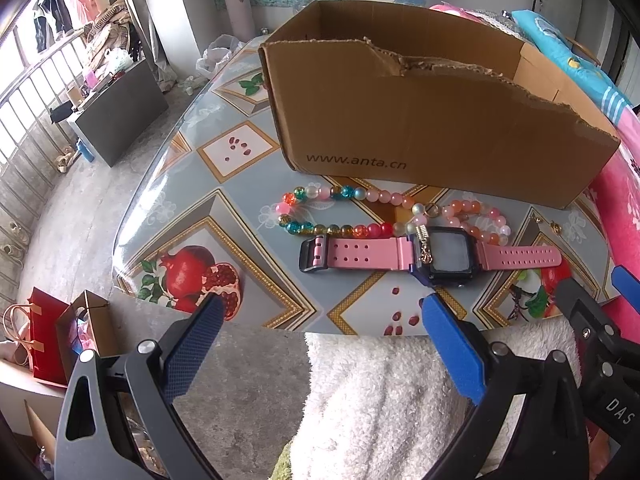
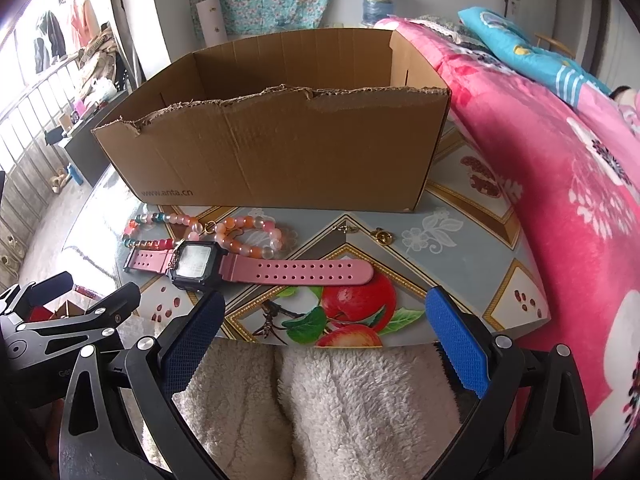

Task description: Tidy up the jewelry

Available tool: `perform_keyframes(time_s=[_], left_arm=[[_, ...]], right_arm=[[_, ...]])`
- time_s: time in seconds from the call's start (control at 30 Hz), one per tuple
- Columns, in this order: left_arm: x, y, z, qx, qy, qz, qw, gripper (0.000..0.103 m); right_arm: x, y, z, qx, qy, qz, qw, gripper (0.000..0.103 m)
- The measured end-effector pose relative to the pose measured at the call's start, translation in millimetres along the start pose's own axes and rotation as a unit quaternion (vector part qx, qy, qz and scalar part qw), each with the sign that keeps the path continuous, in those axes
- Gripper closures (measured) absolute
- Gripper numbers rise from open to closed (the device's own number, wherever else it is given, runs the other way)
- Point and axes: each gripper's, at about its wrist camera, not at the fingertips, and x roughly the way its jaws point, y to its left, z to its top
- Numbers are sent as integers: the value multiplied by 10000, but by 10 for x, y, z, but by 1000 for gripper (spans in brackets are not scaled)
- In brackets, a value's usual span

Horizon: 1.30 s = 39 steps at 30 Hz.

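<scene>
With both grippers, left (image 1: 320,312) and right (image 2: 324,312), spread wide and empty short of the worktop (image 2: 460,236), the watch (image 2: 196,266) lying before the box (image 2: 280,152) is best pinched across its strap.

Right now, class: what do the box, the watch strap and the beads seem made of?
Box: corrugated cardboard, matte brown, its rim torn ragged. Watch strap: probably rubber or soft plastic, smooth pink, punched holes. Beads: glass or plastic, glossy and partly translucent.
</scene>
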Motion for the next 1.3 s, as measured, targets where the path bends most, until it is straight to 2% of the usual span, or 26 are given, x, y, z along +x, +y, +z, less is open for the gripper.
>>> perform_keyframes(time_s=[0.5,0.77,0.9,0.97,1.07,1.1,1.17,1.3], left_arm=[[-36,-57,-41,62,-115,62,9999,6],[-53,22,-140,176,-360,-15,9992,6],[-50,118,-162,179,-540,-374,9977,6],[-56,183,-171,220,-724,-711,9946,6],[-42,251,-154,205,-771,-1079,9910,6],[-38,296,-143,137,-761,-1311,9883,6],[-28,352,-122,23,-728,-1551,9852,6],[36,434,-65,-274,-644,-1772,9817,6]], right_arm=[[-50,-187,10,180,-134,6,9997,7],[-59,-272,55,69,-420,335,9985,7],[-40,-169,67,-202,-500,654,9964,7],[-32,-101,48,-360,-536,811,9946,7],[-11,-15,29,-599,-584,1037,9911,10],[-10,4,25,-670,-602,1109,9897,12],[0,31,29,-808,-630,1256,9868,16],[22,82,70,-1062,-678,1574,9795,32]])
